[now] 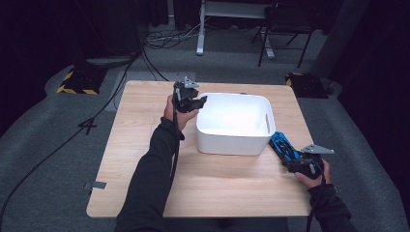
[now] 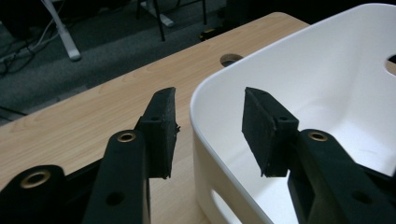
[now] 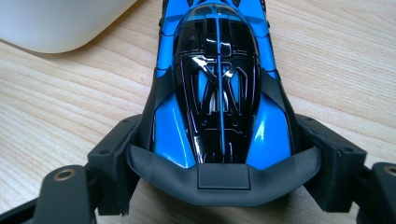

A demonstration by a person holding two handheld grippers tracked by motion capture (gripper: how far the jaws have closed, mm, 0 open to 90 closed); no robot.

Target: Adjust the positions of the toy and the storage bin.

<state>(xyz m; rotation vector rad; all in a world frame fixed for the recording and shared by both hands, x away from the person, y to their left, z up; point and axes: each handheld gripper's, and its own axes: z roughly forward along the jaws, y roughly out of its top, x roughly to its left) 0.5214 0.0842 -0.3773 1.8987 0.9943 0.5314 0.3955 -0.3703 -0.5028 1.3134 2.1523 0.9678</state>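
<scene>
A white plastic bin with handle slots stands on the wooden table. At its near left corner my left gripper hovers open; in the left gripper view one pad is outside the bin's rim and the other over the inside, neither touching it. A blue and black toy race car lies on the table by the bin's right front corner. My right gripper is shut on its tail end; in the right gripper view both pads press the car's sides.
The bin's rounded corner lies just ahead and left of the car. A cable hole sits in the table's far edge behind the bin. On the floor beyond are cables, a desk leg and a chair.
</scene>
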